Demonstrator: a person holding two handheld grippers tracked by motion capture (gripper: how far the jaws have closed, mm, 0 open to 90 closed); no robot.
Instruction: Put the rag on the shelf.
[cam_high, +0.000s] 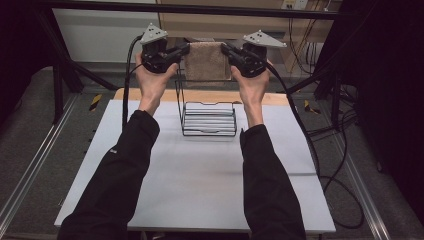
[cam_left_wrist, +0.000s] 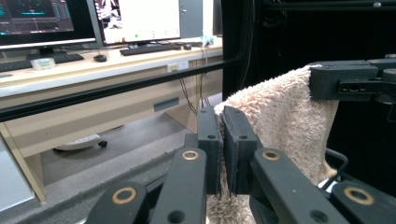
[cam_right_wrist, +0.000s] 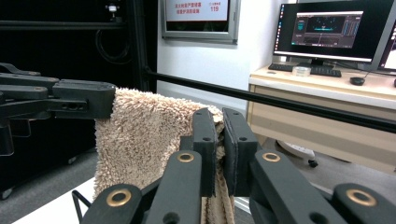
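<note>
Beige terry towel (cam_high: 206, 61) hangs stretched in the air above the wire rack (cam_high: 208, 119) on the white surface (cam_high: 200, 175), left tongs (cam_high: 181, 50) and right tongs (cam_high: 226, 50) each clamped on an upper corner; soft, light, floppy, so gripping both corners probably keeps it spread

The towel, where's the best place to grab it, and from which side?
Grip the towel at its two upper corners, one from each side, as the left gripper and right gripper do now. It is limp, so pinching both corners keeps it spread flat and hanging above the wire rack.
</note>
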